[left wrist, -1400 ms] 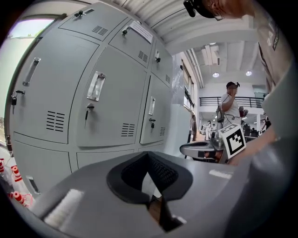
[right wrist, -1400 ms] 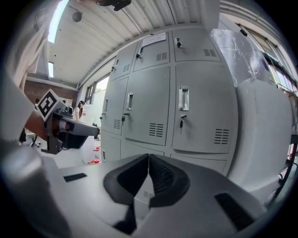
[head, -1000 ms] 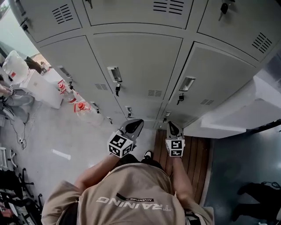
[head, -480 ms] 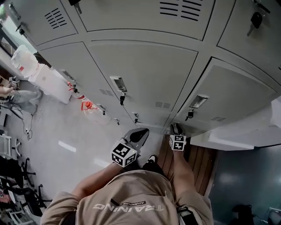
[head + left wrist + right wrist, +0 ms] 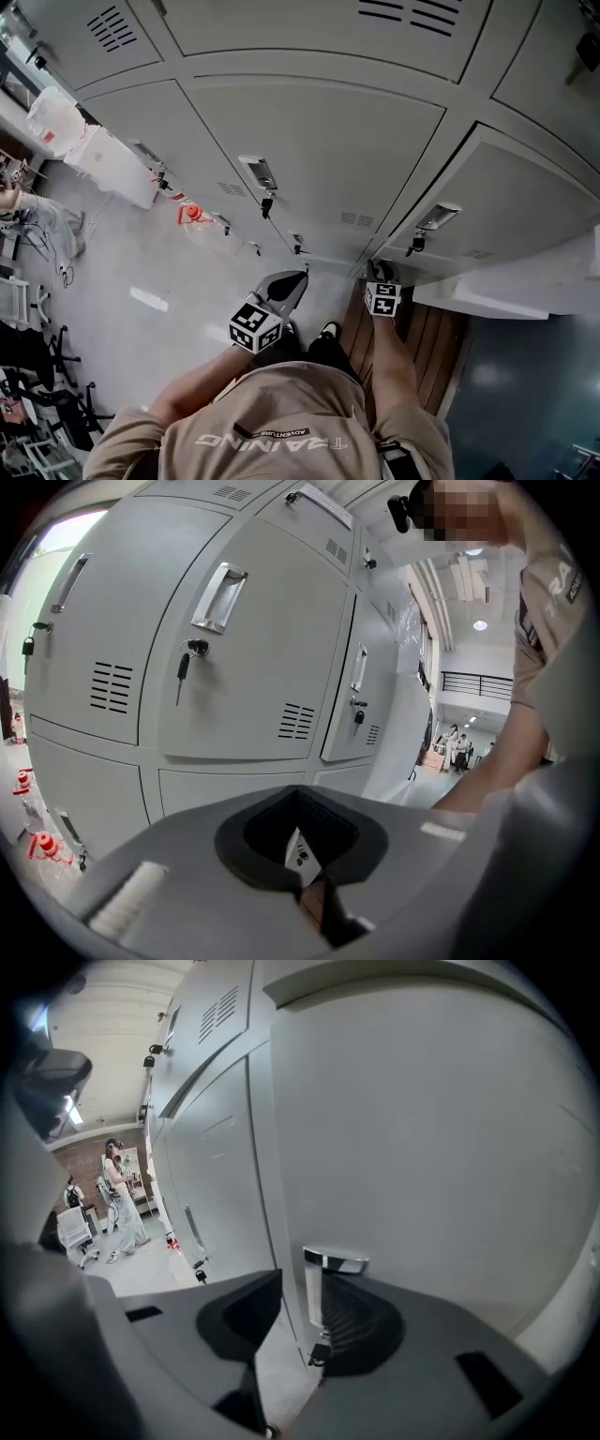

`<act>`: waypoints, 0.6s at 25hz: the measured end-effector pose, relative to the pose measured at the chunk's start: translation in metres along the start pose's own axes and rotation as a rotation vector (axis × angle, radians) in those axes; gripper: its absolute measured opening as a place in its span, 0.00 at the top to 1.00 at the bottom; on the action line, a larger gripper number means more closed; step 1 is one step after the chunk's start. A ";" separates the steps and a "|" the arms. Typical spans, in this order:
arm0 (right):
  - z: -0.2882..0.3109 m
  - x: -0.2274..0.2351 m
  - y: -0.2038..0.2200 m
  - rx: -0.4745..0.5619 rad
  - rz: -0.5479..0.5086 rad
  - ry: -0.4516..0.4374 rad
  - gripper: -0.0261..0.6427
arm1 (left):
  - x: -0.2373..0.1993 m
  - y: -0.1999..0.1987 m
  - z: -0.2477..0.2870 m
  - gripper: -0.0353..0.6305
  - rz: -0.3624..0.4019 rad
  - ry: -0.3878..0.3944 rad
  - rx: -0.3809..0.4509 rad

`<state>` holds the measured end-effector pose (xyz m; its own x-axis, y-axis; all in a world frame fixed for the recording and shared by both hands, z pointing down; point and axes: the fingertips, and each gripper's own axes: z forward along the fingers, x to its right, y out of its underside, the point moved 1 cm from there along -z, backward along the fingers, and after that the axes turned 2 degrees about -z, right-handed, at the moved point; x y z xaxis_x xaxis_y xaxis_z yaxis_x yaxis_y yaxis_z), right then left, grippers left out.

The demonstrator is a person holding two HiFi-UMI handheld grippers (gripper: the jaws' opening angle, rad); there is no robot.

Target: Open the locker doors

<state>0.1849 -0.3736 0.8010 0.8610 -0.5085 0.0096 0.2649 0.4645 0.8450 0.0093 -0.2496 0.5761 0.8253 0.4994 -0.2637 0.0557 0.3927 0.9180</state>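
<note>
The right tool (image 5: 302, 1290) is low down at a bottom locker door (image 5: 431, 1147). Its jaws have just been opening & now stand wide, w/ the shiny handle (image 5: 335, 1262) between them. The pads don't squeeze it yet, so it holds nothing. The left tool (image 5: 300, 803) is closed tight & empty. It waits in front of the lockers, well apart from any handle.

How to do it well, I think: push the right tool in a bit more so both pads go past the handle lip. Keep off the small key (image 5: 319, 1349) hanging under it. Then close firm & pull straight back toward the body. Pull slow so the handle doesn't slip out. That door looks closed for now.

Vs 1 s ago: the right tool was up higher & away from the doors, jaws closed to a point. Now it has dropped to the bottom row, next to the wood boards (image 5: 412, 342). The left tool hardly changed & is closed as before.
</note>
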 end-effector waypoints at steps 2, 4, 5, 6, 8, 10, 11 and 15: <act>-0.014 -0.005 0.007 -0.001 -0.004 0.000 0.80 | 0.001 0.000 0.001 0.94 0.007 0.013 0.000; -0.034 -0.012 0.020 -0.007 0.007 -0.003 0.80 | 0.003 0.000 0.002 0.94 0.004 0.030 0.004; -0.045 -0.015 0.027 -0.009 0.021 -0.001 0.80 | 0.003 0.000 0.002 0.94 0.000 0.039 0.008; -0.058 -0.018 0.034 -0.012 0.037 0.007 0.80 | 0.004 0.000 0.004 0.94 -0.005 0.049 0.011; -0.082 -0.021 0.050 -0.020 0.063 0.032 0.80 | 0.008 -0.001 0.009 0.94 -0.012 0.074 0.015; -0.105 -0.021 0.065 -0.033 0.080 0.058 0.80 | 0.013 -0.003 0.015 0.94 -0.016 0.102 0.016; -0.116 -0.020 0.072 -0.043 0.083 0.072 0.80 | 0.016 -0.004 0.018 0.94 -0.017 0.117 0.017; -0.160 -0.013 0.099 -0.087 0.103 0.117 0.81 | 0.032 -0.011 0.024 0.94 -0.008 0.165 0.033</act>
<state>0.2699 -0.2052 0.7995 0.9287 -0.3698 0.0269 0.2053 0.5732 0.7933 0.0484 -0.2564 0.5644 0.7212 0.6174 -0.3141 0.0828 0.3734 0.9240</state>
